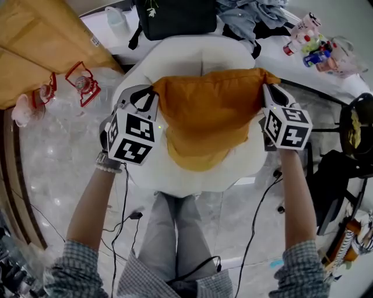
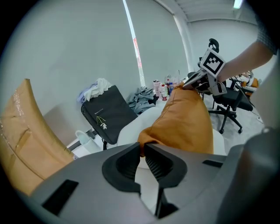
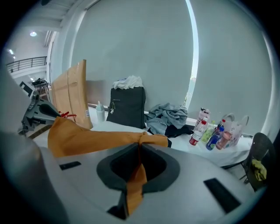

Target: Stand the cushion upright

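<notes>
An orange cushion point(image 1: 207, 113) hangs by its two top corners in front of a white armchair point(image 1: 198, 55), its lower edge sagging over the seat. My left gripper point(image 1: 152, 93) is shut on the cushion's left top corner; in the left gripper view the cushion point(image 2: 186, 122) stretches away from that gripper point(image 2: 142, 148) toward the right gripper point(image 2: 189, 83). My right gripper point(image 1: 266, 87) is shut on the right top corner. In the right gripper view, cushion point(image 3: 94, 138) fabric passes between the jaws of that gripper point(image 3: 140, 146) and hangs down behind them.
A black bag point(image 1: 175, 17) and grey clothes point(image 1: 253, 14) lie behind the armchair. Bottles point(image 1: 306, 38) stand on a white table at the back right. A brown cardboard sheet point(image 1: 41, 41) leans at the left. A black office chair point(image 1: 352, 134) stands at the right. Cables trail on the marble floor point(image 1: 55, 169).
</notes>
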`<state>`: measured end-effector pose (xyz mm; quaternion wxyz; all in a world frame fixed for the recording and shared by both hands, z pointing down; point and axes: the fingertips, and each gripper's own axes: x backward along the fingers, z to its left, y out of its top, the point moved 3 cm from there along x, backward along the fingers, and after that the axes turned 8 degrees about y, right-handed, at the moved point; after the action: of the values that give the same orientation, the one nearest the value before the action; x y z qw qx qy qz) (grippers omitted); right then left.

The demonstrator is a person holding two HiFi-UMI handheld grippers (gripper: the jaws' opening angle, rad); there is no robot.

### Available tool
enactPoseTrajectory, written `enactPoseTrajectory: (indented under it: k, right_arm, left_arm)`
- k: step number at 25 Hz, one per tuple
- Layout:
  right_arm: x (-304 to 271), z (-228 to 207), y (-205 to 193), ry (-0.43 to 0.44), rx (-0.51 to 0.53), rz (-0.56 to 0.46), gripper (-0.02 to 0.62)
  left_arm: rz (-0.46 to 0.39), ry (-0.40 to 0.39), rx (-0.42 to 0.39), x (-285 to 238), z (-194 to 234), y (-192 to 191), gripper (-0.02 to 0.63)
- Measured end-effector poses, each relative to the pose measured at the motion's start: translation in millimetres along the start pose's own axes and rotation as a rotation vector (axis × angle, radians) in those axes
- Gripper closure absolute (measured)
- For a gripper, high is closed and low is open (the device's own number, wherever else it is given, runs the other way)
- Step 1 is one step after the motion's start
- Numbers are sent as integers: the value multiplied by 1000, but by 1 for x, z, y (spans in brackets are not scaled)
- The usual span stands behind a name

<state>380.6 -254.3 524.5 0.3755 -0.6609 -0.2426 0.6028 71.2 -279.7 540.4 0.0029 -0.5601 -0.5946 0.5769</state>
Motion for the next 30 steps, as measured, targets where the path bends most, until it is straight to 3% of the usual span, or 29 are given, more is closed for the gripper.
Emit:
enactPoseTrajectory:
  k: [8,14,17,22,23,25,30]
  right_arm:
    - [-55,-10,12,-40,32,54,569]
    - [-79,-16,20,-79,-9,59,521]
    - [-73,-12,19,-27,-107,24,451]
    - [-46,-9,15,-22,-161,-23,488]
    - [-37,-8,15,-27,-159,-37,514]
    - [-17,-5,20,-26,-173,-84,571]
    - [47,12,38,40,-243,-211,588]
  left_arm:
    - [24,-11,-1,-56,24,-4,563]
    - [61,14,-84,-83,34,-5,554]
    - [76,-21,-34,-80,41,-11,471]
    - [72,-31,90,-60,52,-17,446]
    - [52,-23,121,-51,54,-14,454]
    - [2,6,179,-31,61,-6,527]
    - [-134,36,265,30,69,33,597]
